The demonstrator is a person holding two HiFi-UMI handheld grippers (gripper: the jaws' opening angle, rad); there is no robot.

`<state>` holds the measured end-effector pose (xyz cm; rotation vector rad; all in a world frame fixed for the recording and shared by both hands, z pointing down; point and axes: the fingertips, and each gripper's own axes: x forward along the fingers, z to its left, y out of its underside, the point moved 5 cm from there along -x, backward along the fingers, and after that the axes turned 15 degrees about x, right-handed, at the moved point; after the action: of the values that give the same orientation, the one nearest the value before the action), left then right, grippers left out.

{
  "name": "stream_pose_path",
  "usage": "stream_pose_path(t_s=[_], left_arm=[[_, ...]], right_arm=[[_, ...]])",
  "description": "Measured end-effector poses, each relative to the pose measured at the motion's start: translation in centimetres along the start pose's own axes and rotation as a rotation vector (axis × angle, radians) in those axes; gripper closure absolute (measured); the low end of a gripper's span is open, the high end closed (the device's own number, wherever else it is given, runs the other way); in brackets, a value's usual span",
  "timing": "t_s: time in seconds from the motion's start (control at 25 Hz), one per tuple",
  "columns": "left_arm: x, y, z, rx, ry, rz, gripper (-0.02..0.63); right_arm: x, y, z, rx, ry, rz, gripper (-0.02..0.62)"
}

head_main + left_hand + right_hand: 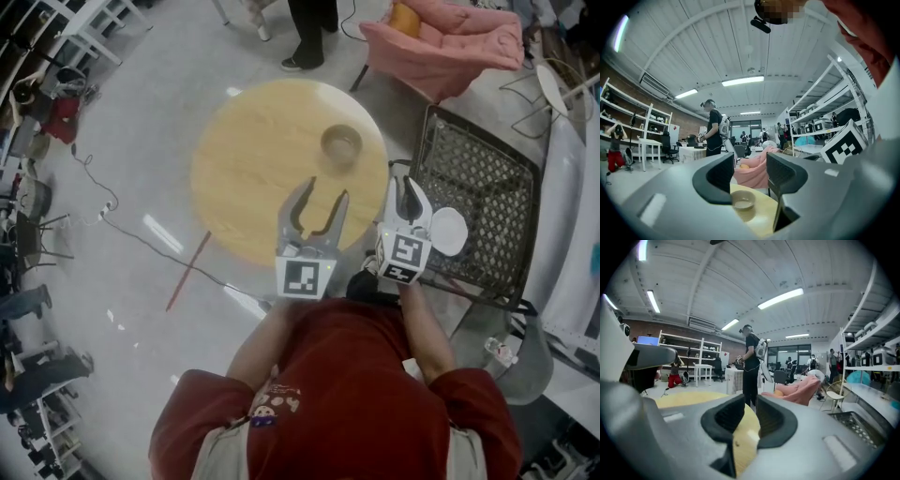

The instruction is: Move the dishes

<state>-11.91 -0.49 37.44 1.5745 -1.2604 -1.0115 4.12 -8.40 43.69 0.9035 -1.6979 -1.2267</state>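
A small tan bowl (340, 145) stands on the round wooden table (253, 159), toward its far right. My left gripper (323, 192) hovers over the table's near edge, level, jaws wide apart and empty; in the left gripper view the bowl (743, 200) lies a little beyond the gap of that gripper (750, 176). My right gripper (410, 190) is raised between the table and the black mesh rack (487, 178). Its jaws (750, 416) stand a narrow gap apart with nothing between them. A white plate (448, 232) lies in the rack just right of it.
A pink armchair (450, 42) stands beyond the table and rack, and a person (309, 33) stands by the table's far side. Cables trail over the floor at the left (103, 202). Shelving with goods runs along the right (820, 122).
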Motion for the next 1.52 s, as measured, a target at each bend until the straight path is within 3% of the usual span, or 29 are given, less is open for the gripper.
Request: stream_pose_path(t_s=[0.12, 0.28, 0.32, 0.52, 0.72, 1.12, 1.52], left_arm=[[-1.1, 0.2, 1.6, 0.015, -0.018, -0.01, 0.38], [-2.1, -0.1, 2.7, 0.166, -0.003, -0.006, 0.38], [-2.3, -0.1, 2.9, 0.173, -0.005, -0.005, 0.38], [-3.3, 0.5, 3.9, 0.146, -0.035, 0.013, 0.38], [-3.9, 0.7, 4.4, 0.125, -0.076, 0.016, 0.38], [-4.2, 0.7, 5.1, 0.141, -0.098, 0.055, 0.382], [-4.0, 1.3, 5.8, 0.151, -0.101, 0.097, 0.45]], right_arm=[[0.5, 0.1, 2.0, -0.008, -0.023, 0.005, 0.523], [1.3, 0.1, 3.7, -0.022, -0.049, 0.01, 0.523], [1.4, 0.1, 4.0, -0.025, -0.054, 0.012, 0.523], [2.2, 0.5, 5.4, -0.032, -0.084, 0.035, 0.523], [3.7, 1.5, 6.0, 0.031, -0.115, 0.144, 0.523], [7.1, 2.8, 6.1, 0.014, -0.146, 0.256, 0.523], [10.7, 5.5, 4.5, 0.02, -0.121, 0.381, 0.515]])
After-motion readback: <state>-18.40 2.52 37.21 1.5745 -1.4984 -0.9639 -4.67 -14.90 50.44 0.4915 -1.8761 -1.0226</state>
